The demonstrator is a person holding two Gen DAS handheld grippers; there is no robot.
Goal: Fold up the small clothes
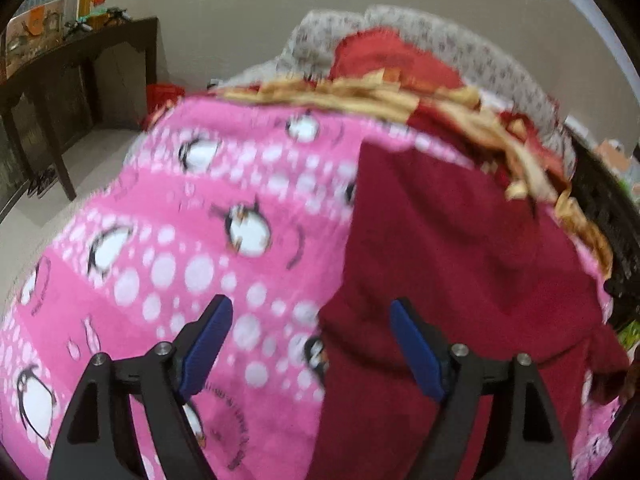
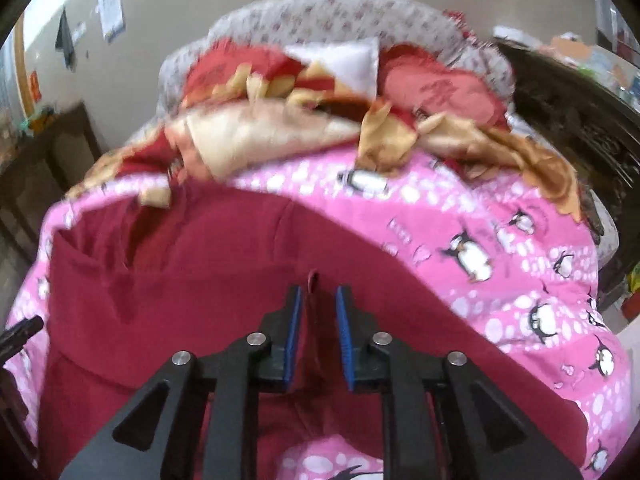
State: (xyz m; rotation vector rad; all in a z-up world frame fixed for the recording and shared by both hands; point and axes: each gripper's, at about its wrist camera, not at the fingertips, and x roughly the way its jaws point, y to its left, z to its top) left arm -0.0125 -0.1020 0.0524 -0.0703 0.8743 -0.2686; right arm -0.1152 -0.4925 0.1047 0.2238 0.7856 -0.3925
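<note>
A dark red garment (image 1: 460, 264) lies spread on a pink penguin-print blanket (image 1: 180, 248). My left gripper (image 1: 312, 316) is open and empty, hovering above the garment's left edge where it meets the blanket. In the right wrist view the garment (image 2: 200, 264) fills the middle. My right gripper (image 2: 318, 296) is shut on a pinched fold of the garment's cloth, which stands up between the blue pads (image 2: 294, 320). The pink blanket (image 2: 500, 248) shows around it.
A red and gold quilt (image 2: 280, 128) is bunched at the far end of the bed against a floral headboard (image 2: 340, 16). A dark wooden table (image 1: 80, 80) stands at the left by the wall. Dark furniture (image 2: 568, 120) lines the right side.
</note>
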